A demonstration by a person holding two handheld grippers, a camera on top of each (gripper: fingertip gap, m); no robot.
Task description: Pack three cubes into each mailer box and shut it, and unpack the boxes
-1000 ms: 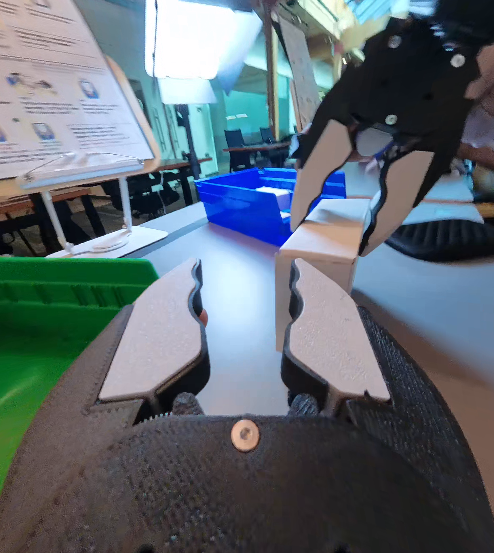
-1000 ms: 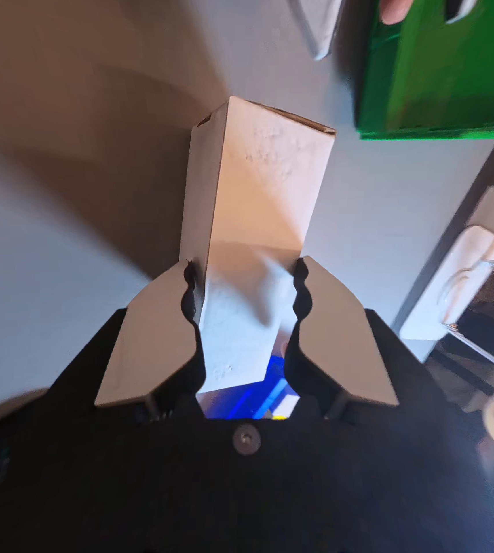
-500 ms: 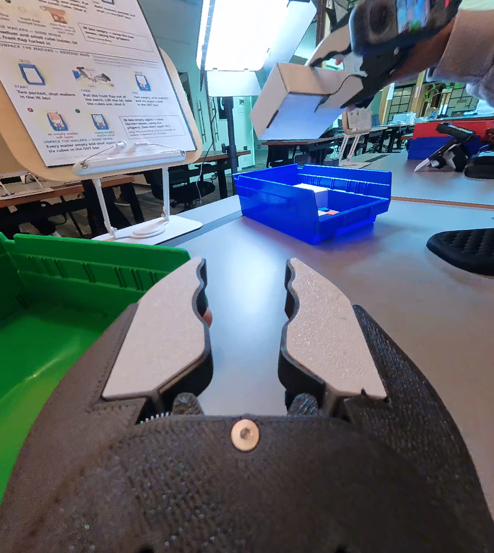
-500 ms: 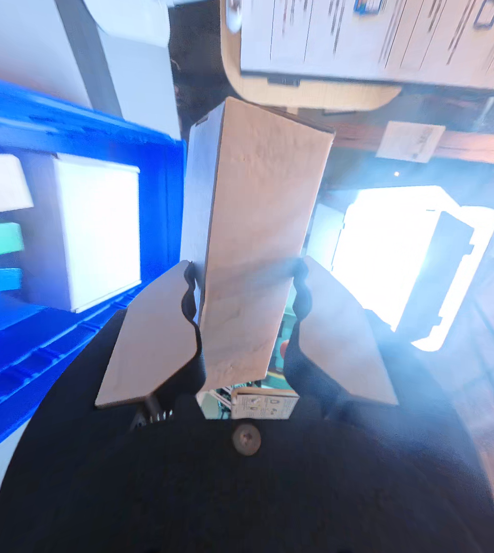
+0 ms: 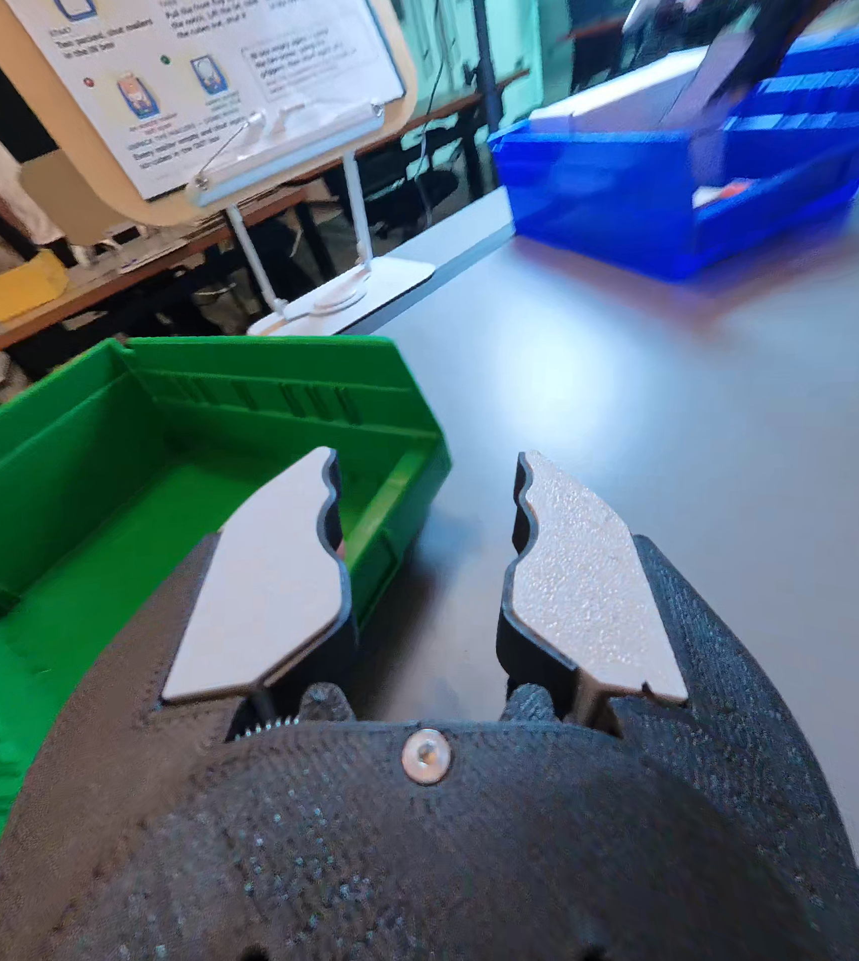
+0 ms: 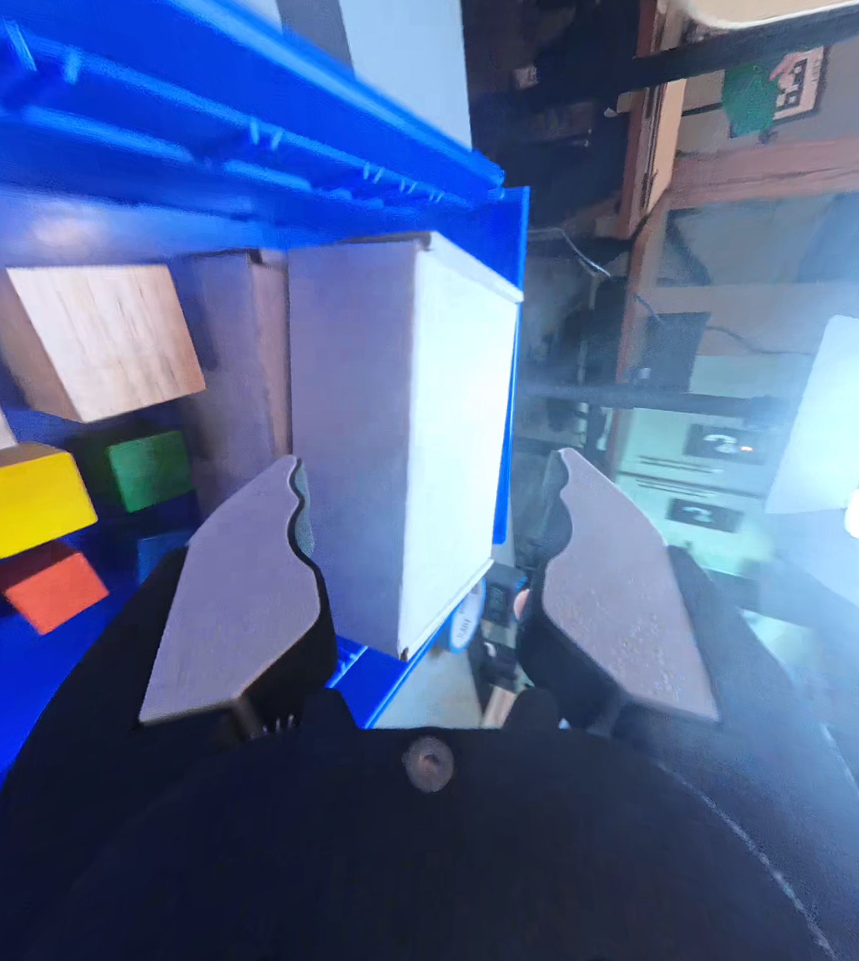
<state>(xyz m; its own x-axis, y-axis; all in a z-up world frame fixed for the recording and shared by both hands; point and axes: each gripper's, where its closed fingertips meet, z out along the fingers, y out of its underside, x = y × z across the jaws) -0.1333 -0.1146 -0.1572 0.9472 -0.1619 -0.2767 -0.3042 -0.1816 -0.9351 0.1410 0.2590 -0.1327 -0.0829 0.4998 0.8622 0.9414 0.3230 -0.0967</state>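
Note:
My right gripper (image 6: 427, 460) is open over the blue bin (image 6: 209, 119). A white mailer box (image 6: 401, 416) stands in the bin between the spread jaws, close to my left finger and apart from the right one. Beside it in the bin lie a large wooden cube (image 6: 105, 338), a yellow cube (image 6: 22, 504), a green cube (image 6: 149, 468) and a red cube (image 6: 50, 585). My left gripper (image 5: 426, 460) is open and empty, over the right edge of the green bin (image 5: 105, 494). The blue bin shows blurred in the left wrist view (image 5: 625, 208), with the right gripper (image 5: 760, 31) above it.
The grey table (image 5: 677, 468) stretches between the two bins. An instruction sheet on a white stand (image 5: 209, 78) is at the table's far edge. Another brown box face (image 6: 240, 353) shows behind the white mailer. The green bin holds nothing that I can see. Tip to tip, the grippers are about 45 centimeters apart. To the green cube (image 6: 149, 468): right tips about 5 centimeters, left tips about 40 centimeters.
The right gripper carried the mailer box from the table up and over into the blue bin, then opened and let it go. The left gripper rose and tilted toward the green bin.

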